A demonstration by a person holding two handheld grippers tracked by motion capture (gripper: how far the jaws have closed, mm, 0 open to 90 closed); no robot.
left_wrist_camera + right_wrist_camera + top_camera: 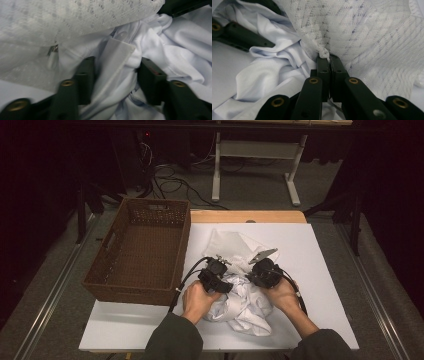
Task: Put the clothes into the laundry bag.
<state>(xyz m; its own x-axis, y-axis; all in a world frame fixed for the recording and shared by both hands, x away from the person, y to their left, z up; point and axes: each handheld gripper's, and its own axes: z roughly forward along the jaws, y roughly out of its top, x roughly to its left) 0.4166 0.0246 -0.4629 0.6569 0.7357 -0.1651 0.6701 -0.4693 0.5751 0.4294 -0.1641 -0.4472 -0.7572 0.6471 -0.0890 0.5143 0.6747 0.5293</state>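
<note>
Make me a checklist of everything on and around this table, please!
Surface: white table top, wooden strip at the far edge.
Job's things: crumpled white garment with a lacy mesh part.
Clutter: brown woven basket at the table's left, nothing in it.
Grippers: left gripper has fingers apart, a cloth fold between them; right gripper is shut on the lacy mesh.
Cables: black cable trails from the left gripper; more on the floor behind.
Surroundings: grey floor, white table frame, dark room.

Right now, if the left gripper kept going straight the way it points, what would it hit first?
Most likely the white cloth: a folded hem lies between the left gripper's parted jaws, lace behind it. Depth is unclear.
</note>
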